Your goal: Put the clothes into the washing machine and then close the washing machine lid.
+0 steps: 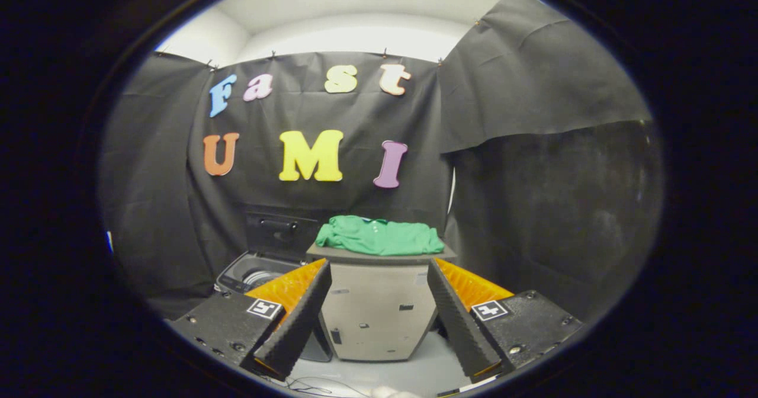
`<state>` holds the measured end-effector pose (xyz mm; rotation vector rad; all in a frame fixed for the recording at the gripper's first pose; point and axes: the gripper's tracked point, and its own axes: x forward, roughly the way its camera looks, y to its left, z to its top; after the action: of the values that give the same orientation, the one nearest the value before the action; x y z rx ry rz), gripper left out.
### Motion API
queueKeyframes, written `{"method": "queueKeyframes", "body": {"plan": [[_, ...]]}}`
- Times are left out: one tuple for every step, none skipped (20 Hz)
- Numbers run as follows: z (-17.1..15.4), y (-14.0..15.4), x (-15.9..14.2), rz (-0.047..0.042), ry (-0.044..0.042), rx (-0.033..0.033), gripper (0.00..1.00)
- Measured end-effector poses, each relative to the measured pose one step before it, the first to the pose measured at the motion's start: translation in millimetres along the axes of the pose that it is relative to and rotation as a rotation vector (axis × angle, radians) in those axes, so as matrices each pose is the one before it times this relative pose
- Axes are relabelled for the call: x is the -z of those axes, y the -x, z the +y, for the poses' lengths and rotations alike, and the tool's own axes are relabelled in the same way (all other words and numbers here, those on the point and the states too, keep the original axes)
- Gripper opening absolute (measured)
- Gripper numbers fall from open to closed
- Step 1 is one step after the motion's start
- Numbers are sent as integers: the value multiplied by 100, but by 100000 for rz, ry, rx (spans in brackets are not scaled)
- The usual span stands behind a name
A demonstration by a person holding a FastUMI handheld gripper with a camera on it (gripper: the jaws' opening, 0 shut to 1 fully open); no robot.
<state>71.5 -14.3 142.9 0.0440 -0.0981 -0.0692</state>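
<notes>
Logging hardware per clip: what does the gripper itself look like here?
The gripper has two long fingers with dark grey ribbed pads, orange ridged backing behind them, and black bolted mounting blocks, each carrying a square black-and-white marker tag.

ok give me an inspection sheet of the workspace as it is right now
surface: dark top of a pale cabinet straight ahead, beyond the claw; pale floor around its base.
job's things: green clothes lie bunched on the cabinet top; washing machine sits low beside the cabinet, lid raised, drum opening visible.
clutter: nothing seen.
grippers: claw open, fingers spread wide on either side of the cabinet front, holding nothing, short of the clothes.
cables: thin wires on the floor just below the fingers.
surroundings: black cloth booth wall behind and to the side, white ceiling with a light above.
</notes>
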Motion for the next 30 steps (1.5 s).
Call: {"method": "queueKeyframes", "body": {"plan": [[-356,-1499,-1287,-1091,-154,434,100],[-188,-1645,-1074,-1211,59,292,100],[-270,-1898,-1186,-842,254,268,100],[-158,-1614,-726,-675,309,-221,100],[-33,-1724,-936,-709,82,-715,100],[120,-1997,-742,-112,-239,-852,100],[11,-2215,-678,653,-381,-747,100],[-200,-2150,-374,701,-381,-383,100],[-263,-1988,-347,902,-518,416,100],[47,-2059,-502,836,-859,-474,100],[69,-2199,-225,1699,-808,-302,100],[66,-2114,256,2842,-734,-590,100],[89,-2184,172,3072,-653,-588,100],[191,-2161,155,2567,-561,-1079,100],[104,-2146,-36,2433,-298,-589,100],[-72,-2113,189,2390,-132,-105,100],[57,-2045,120,2609,-137,-375,100],[150,-1879,353,3490,-132,156,100],[193,-1787,286,3319,101,-251,100],[206,-1676,446,3006,172,-307,100],[183,-1774,497,2534,894,273,100],[122,-1532,502,3350,1163,354,100],[169,-1437,628,3882,863,-58,100],[301,-1190,861,4003,606,-518,100],[359,-1155,692,4177,502,-265,100],[288,-844,762,3692,612,-861,100],[89,-766,854,4251,426,53,100],[202,-663,626,3046,47,-1020,100],[17,-754,596,2085,55,-246,100],[-144,-594,881,2520,349,299,100]]}}
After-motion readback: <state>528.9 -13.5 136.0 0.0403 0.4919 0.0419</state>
